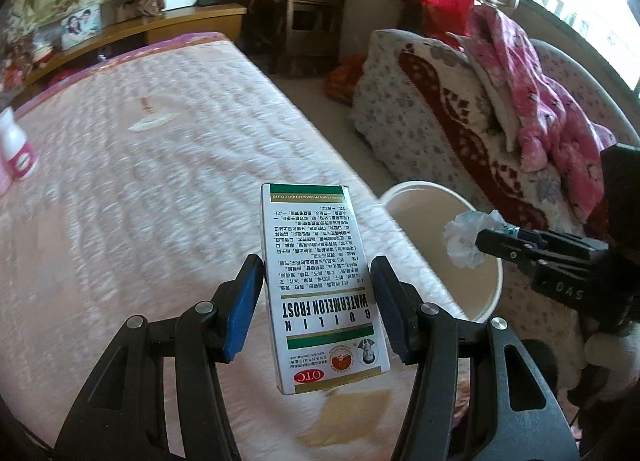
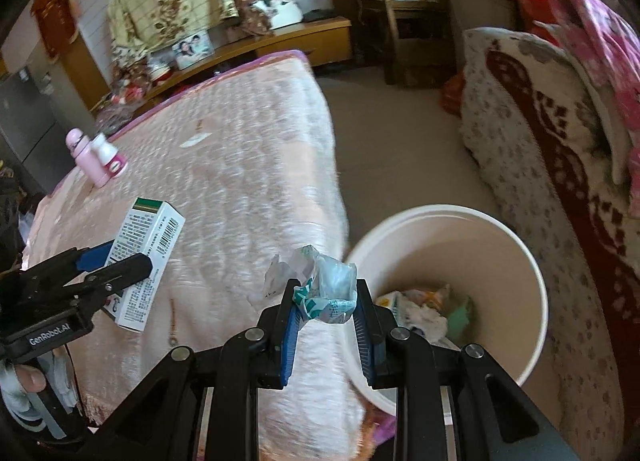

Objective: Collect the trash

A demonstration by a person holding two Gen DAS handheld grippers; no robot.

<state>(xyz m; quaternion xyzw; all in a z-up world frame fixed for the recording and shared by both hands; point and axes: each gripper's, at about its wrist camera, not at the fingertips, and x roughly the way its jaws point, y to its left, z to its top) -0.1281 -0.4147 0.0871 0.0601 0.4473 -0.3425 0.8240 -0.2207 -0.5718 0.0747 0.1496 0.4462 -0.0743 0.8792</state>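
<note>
I have one piece of trash in each hand so that a single trip to the bin clears both. My left tool [image 1: 318,297] is clamped on the medicine box [image 1: 320,285], its blue pads pressing the two long sides near the middle, which keeps the light carton from pivoting; it hangs above the pink bed [image 1: 160,181], near the corner closest to the white bin [image 1: 486,293]. My right tool [image 2: 326,315] is squeezed nearly together on a crumpled wrapper [image 2: 324,285], pinched at its lower part because the loose wad would slip from a wider hold; most of it puffs out above the pads. In the right wrist view the wrapper sits just short of the bin's rim, over the bed's edge, and the bin stands on the floor between the bed and a heap of blankets [image 2: 540,149], already holding some crumpled scraps [image 2: 424,309]. I judge the wrapper should drop first, being nearer, then the box. A pink bottle [image 2: 86,159] and a small white bottle [image 2: 110,157] stand together far up the bed, well apart from both tools.
</note>
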